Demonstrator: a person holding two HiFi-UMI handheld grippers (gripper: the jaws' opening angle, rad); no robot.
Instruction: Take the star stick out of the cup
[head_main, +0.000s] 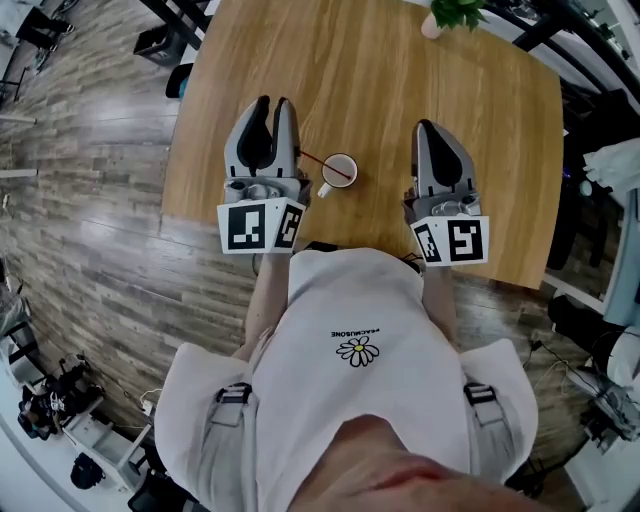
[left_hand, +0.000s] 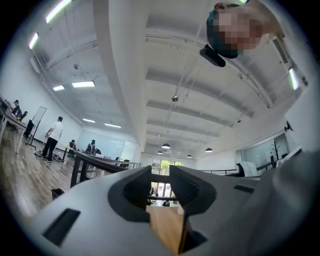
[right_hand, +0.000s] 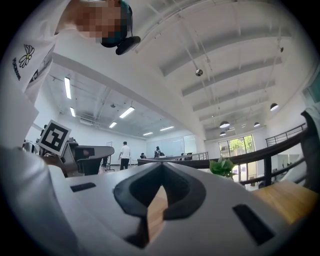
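Star stick (head_main: 322, 163): thin, red, straight. Its lower end sat in the cup (head_main: 340, 184) and its upper end slanted out to the left. The star itself was too small to make out.

Cup: white, round, with a small handle. It stood on the pale wood-grain bench (head_main: 400, 80) near the front edge, between the two grippers.

Left hand-held gripper (head_main: 273, 103): grey shell, dark ribbed pads. Jaws stood partly apart with nothing between them. Whether the stick's tip touched its right jaw could not be told.

Right hand-held gripper (head_main: 425, 125): jaw tips met, empty, lying apart from the cup.

Potted plant (head_main: 455, 12): at the far edge, cut off by the frame.
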